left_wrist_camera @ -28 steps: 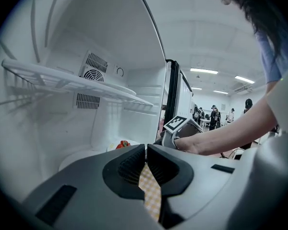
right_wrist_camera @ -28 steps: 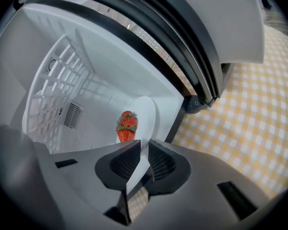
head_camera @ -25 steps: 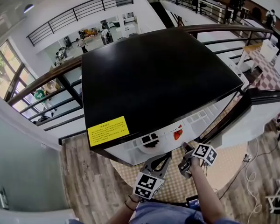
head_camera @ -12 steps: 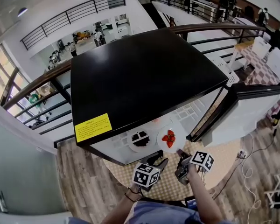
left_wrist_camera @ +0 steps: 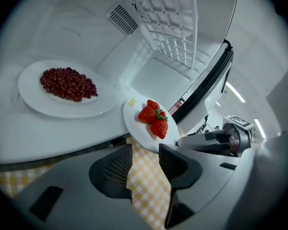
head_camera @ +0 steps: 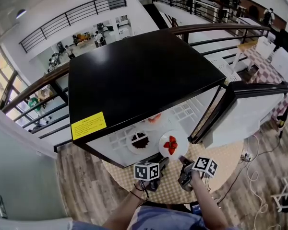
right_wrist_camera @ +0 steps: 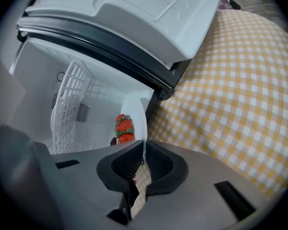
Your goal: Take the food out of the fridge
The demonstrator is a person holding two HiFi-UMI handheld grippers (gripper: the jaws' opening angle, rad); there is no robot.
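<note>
A white plate of strawberries [head_camera: 171, 144] juts out over the front edge of the open fridge [head_camera: 139, 80]. My right gripper [right_wrist_camera: 143, 159] is shut on that plate's near rim [right_wrist_camera: 136, 116]; in the head view this gripper [head_camera: 183, 162] is just below the plate. A second white plate with dark red berries [left_wrist_camera: 67, 87] rests on the fridge's white floor to the left [head_camera: 140, 141]. My left gripper [left_wrist_camera: 141, 152] hangs low before the fridge [head_camera: 159, 164], short of both plates. Its jaws have just been opening and stand open, with only checkered cloth showing between them.
The fridge door [head_camera: 249, 109] stands open to the right. A white wire shelf [left_wrist_camera: 173, 28] leans inside the cavity. Yellow checkered cloth [right_wrist_camera: 240, 80] covers the surface under the fridge. Railings and a lower floor with people lie beyond.
The strawberry plate has come outward past the fridge's front edge in my right gripper. My left gripper has dropped lower, rolled, and opened, away from the dark berries plate.
</note>
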